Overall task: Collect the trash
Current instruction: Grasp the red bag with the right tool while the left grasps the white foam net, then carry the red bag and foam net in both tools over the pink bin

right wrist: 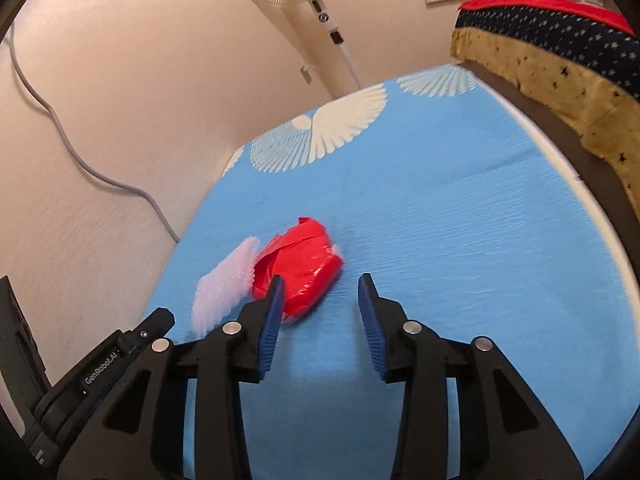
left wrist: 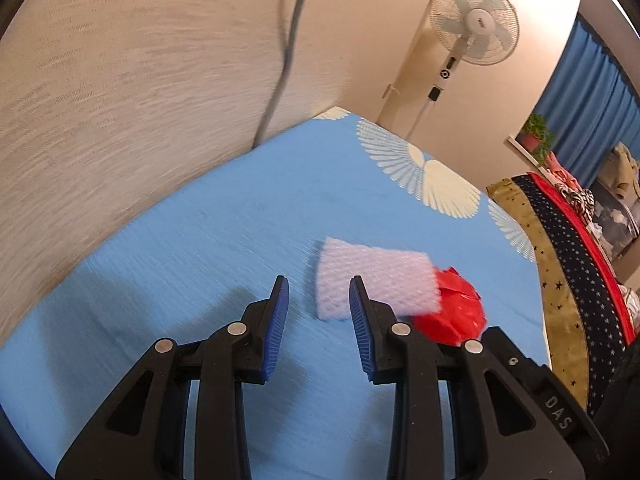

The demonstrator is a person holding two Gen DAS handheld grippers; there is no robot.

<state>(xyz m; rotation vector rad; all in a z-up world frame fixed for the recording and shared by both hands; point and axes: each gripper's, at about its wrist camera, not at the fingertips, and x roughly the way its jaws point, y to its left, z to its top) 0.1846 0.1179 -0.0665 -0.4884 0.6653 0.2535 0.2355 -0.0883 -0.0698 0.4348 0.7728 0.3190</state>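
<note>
Blue bedding [left wrist: 200, 248] printed with white fan shapes fills our view, running up to a cream wall with a standing fan [left wrist: 474, 20] in the far corner. On it, near the middle, lie a white foam-net sleeve [left wrist: 372, 280] and, touching its right end, a crumpled red plastic wad [right wrist: 298, 264]. We hold our left gripper [left wrist: 319, 308] and right gripper [right wrist: 320, 304] just above the sheet, fingers spread and empty.

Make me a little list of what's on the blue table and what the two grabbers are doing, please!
surface: blue cloth with white fan shapes
trash 1: red crumpled plastic
trash 2: white foam piece, lying against the red one
left gripper: jaws open, empty, near the foam
right gripper: jaws open, empty, near the red plastic
background: standing fan, grey cable on the wall
</note>
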